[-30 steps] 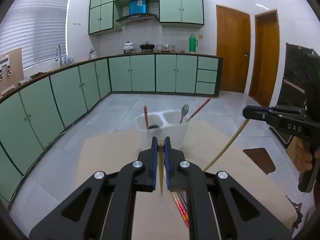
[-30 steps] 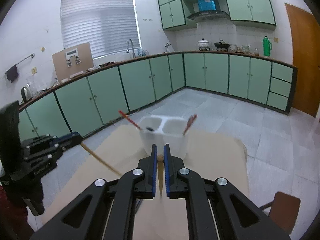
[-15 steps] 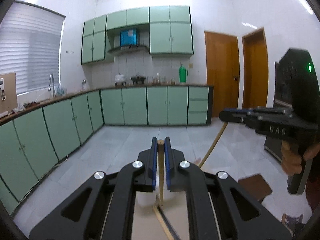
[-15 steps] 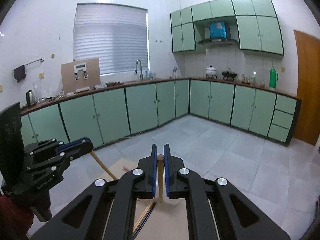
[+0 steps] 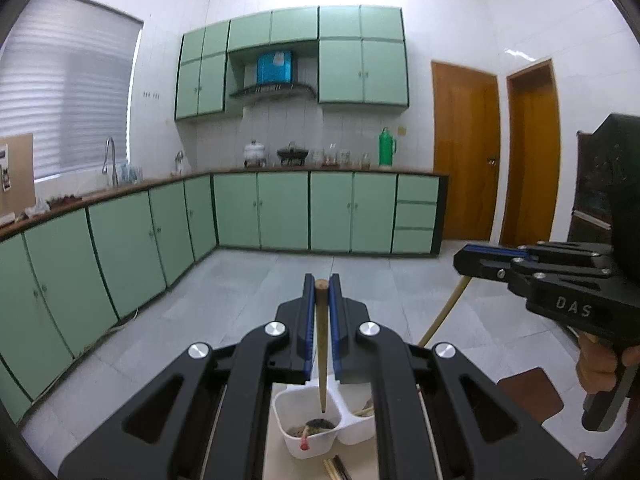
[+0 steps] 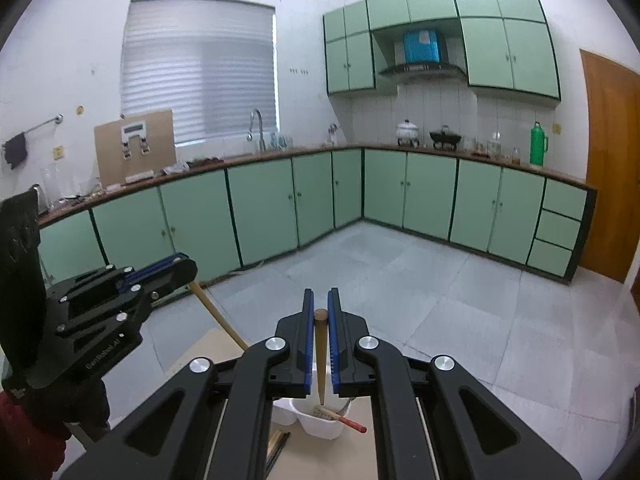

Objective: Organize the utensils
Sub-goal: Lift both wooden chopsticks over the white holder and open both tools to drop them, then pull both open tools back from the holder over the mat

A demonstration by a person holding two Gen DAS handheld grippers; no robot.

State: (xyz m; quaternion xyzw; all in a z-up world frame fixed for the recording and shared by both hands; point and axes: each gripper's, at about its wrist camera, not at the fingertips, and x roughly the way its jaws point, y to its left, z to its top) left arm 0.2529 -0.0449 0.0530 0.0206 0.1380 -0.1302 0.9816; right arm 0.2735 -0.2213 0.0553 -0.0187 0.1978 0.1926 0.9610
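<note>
Chopsticks hang tip-down — your left gripper (image 5: 321, 334) and right gripper (image 6: 320, 344) each clenched on one — so they drop into the white holder (image 5: 316, 424).

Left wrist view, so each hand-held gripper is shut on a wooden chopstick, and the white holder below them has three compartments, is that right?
Not quite. The left hand-held gripper and the right hand-held gripper are each shut on a wooden chopstick, but the white holder has two compartments, not three; the left wrist view shows a single divider.
</note>
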